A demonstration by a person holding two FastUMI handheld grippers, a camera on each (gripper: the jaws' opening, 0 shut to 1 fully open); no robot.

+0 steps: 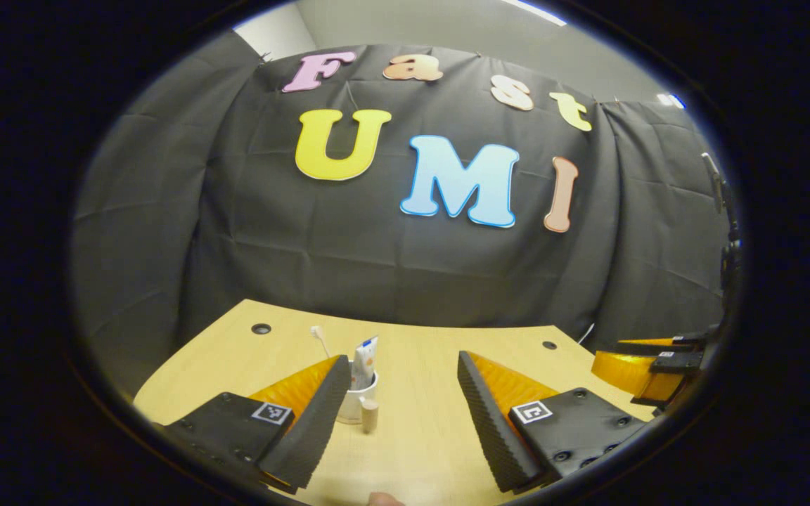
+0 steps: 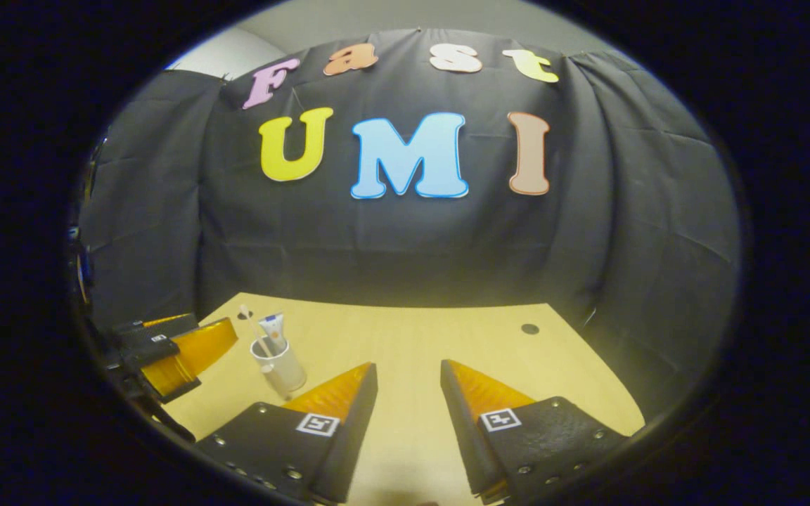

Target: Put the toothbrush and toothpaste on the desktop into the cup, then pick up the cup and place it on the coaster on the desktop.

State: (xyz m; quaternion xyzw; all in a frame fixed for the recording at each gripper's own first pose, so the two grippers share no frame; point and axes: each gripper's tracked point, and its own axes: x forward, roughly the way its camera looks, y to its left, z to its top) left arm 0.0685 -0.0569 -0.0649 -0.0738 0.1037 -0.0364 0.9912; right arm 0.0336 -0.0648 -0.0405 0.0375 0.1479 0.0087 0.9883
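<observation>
Pale wooden desktop (image 2: 447, 337) (two cable holes (image 2: 530, 328)), black cloth wall (image 2: 405, 239)

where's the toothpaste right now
The toothpaste stands upright in the white cup beside the toothbrush, on the desk's left part in the right gripper view, near the left gripper.

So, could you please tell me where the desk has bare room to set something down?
Bare desk runs from the cup across to the cable hole near the far right corner, and between the right gripper fingers. It is crowded at the left: the cup holding toothbrush and toothpaste, with the left gripper open beside it.
</observation>
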